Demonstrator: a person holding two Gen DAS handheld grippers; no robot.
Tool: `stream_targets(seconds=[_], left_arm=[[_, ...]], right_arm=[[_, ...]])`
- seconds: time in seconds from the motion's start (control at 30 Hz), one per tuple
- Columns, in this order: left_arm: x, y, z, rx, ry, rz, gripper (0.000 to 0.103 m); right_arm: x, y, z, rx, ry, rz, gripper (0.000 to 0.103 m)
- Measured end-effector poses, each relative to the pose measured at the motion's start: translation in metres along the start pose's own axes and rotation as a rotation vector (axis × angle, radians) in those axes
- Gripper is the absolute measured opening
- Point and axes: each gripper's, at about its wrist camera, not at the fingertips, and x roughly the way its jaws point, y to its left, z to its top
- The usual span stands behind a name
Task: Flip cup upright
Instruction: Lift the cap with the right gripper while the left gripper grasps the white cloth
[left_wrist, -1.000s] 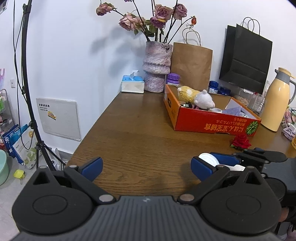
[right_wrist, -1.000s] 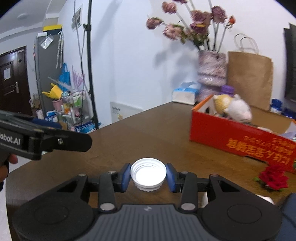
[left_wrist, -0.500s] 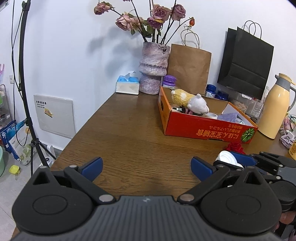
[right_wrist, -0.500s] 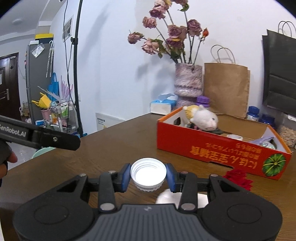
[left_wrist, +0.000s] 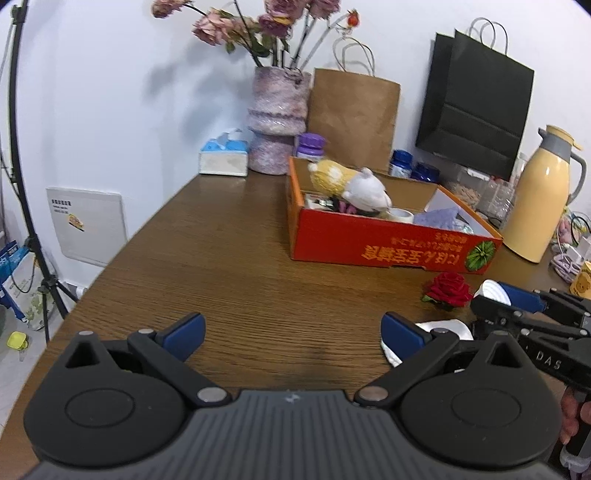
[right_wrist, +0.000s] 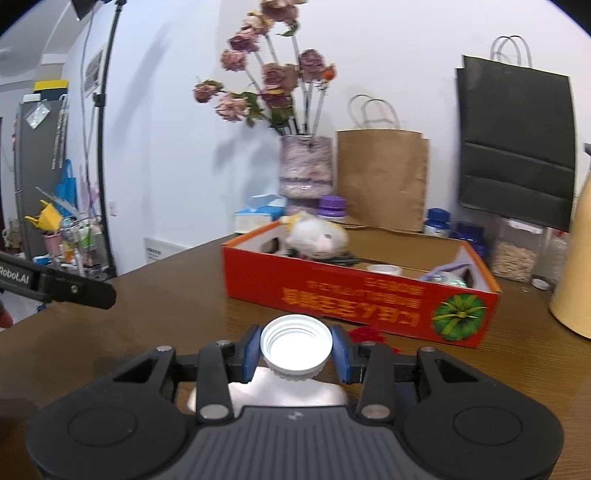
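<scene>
The white cup (right_wrist: 295, 343) has a ribbed, threaded neck, and its open mouth faces up toward the right wrist camera. My right gripper (right_wrist: 295, 356) is shut on that neck, with a blue pad on each side. The cup's wider white body (right_wrist: 288, 393) hangs below the jaws, just above the wooden table (right_wrist: 177, 295). In the left wrist view the cup (left_wrist: 493, 291) and the right gripper (left_wrist: 508, 297) are at the right edge. My left gripper (left_wrist: 291, 332) stands open over bare table with nothing between its fingers. One of its black fingers (right_wrist: 74, 291) shows at the left of the right wrist view.
A red cardboard box (left_wrist: 388, 247) holding plush toys and tape sits mid-table. A red rose (left_wrist: 448, 288) lies in front of it, near the cup. A yellow thermos (left_wrist: 539, 199), paper bags, a vase (left_wrist: 277, 122) and a tissue box (left_wrist: 223, 158) line the back. The table edge (left_wrist: 122, 254) drops off on the left.
The right gripper, still shut on the cup, has moved across the table toward the red box and swung right. The left gripper has also moved forward, still open.
</scene>
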Motion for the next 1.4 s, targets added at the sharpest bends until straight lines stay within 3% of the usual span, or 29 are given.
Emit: stream_targets(seconds=[0.53,0.83,0.93,1.17,1.4], left_arm=[[0.053,-0.074,-0.009,0.155,0.107,-0.120,0.103],[0.088,-0.109,-0.012,0.172,0.172,-0.163,0.103],[0.096,-0.113,-0.015,0.151,0.188,-0.150,0.103],[0.098,-0.125,-0.025,0.197,0.129,-0.098,0.103],[0.095,-0.135,-0.031,0.243,0.123,-0.086,0.101]], right_arm=[[-0.014,-0.051,-0.011,0.043,-0.013,-0.098,0.039],[-0.019,-0.067,-0.014,0.068,-0.019,-0.123,0.039],[-0.021,-0.067,-0.014,0.071,-0.028,-0.125,0.039],[-0.022,-0.068,-0.014,0.076,-0.032,-0.129,0.039],[-0.022,-0.068,-0.014,0.077,-0.033,-0.135,0.039]])
